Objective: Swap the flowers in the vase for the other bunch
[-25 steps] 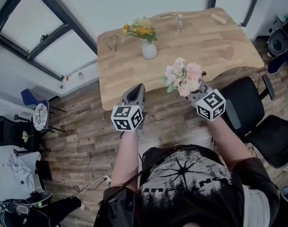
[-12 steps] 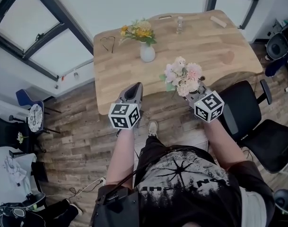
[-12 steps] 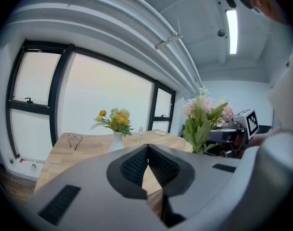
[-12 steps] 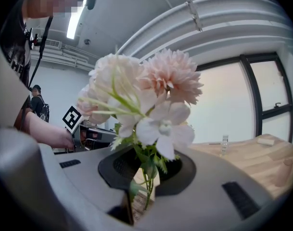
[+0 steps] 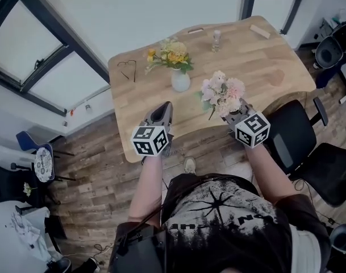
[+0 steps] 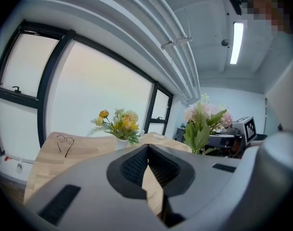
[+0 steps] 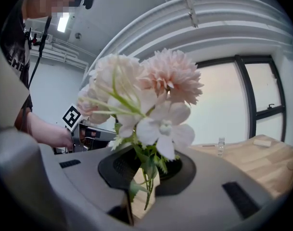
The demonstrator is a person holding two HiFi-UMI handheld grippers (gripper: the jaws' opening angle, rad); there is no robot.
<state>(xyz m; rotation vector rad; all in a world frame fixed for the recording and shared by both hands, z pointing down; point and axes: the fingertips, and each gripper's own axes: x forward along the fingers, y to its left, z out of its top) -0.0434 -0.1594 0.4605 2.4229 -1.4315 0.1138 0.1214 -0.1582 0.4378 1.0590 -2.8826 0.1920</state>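
left hand-held gripper (image 5: 165,107): jaws pressed together with nothing between them; hovers above the near edge of the worktop (image 5: 263,67).
right hand-held gripper (image 5: 234,114): narrowed onto the green stems of the pink bunch (image 5: 221,92); carries the blooms above the jaws, clear of the worktop.
vase (image 5: 180,79): white, upright on the worktop, not yet emptied; holds the yellow bunch (image 5: 170,53).
bearing from the left hand-held gripper: vase at about 1 o'clock in the head view, near but apart.
bearing from the right hand-held gripper: vase at about 10 o'clock, farther off.
nearer hand: the left, and also the free one, so probably the one to clear the vase.
long axis: yellow stems roughly upright out of the vase neck, with the heads fanning toward 11 o'clock; calls for a straight lift along the stems.
step in hand: likely the approach, to pull the yellow bunch before the pink one goes in.
need before the grasp: left jaws opened, then closed low on the stems just above the neck.
risk: a sideways pull could tip the vase.
other things: glasses (image 5: 127,68) at 10 o'clock of the vase, small bottle (image 5: 217,38) between 1 and 2 o'clock, both well apart.
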